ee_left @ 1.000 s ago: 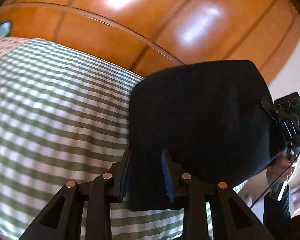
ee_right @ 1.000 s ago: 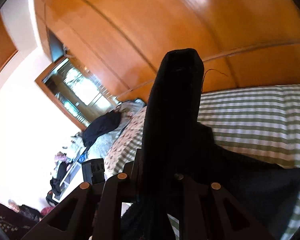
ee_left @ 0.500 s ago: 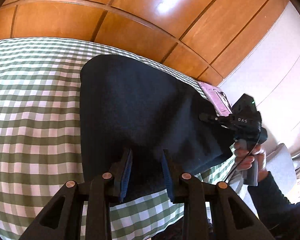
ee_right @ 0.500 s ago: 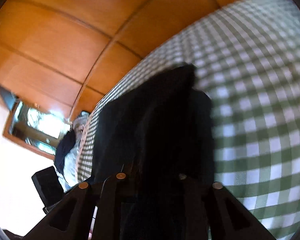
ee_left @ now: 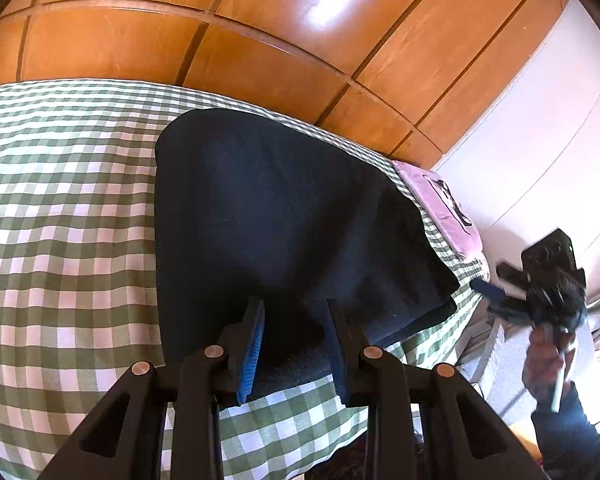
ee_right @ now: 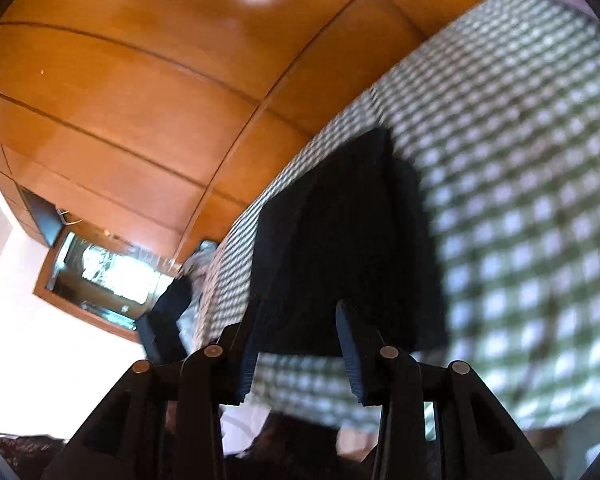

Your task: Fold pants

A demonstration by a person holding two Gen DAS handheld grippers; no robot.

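The dark navy pants (ee_left: pixel 284 216) lie folded into a thick stack on the green-and-white checked bed cover (ee_left: pixel 60 220). My left gripper (ee_left: pixel 294 332) is open, its blue-padded fingers spread just off the stack's near edge. My right gripper (ee_right: pixel 298 332) is open and empty at the other side of the pants (ee_right: pixel 352 248). It also shows in the left wrist view (ee_left: pixel 540 292), held in a hand off the bed's right side and blurred.
A pink folded garment (ee_left: pixel 440 204) lies at the bed's far right corner. Glossy wooden wardrobe panels (ee_left: pixel 260 32) rise behind the bed. A framed mirror (ee_right: pixel 104 280) and dark clothes (ee_right: pixel 172 308) show at the left in the right wrist view.
Both grippers lowered the pants onto the bed and let go. The right gripper opened and pulled back off the bed's edge. The left gripper's fingers spread wider.
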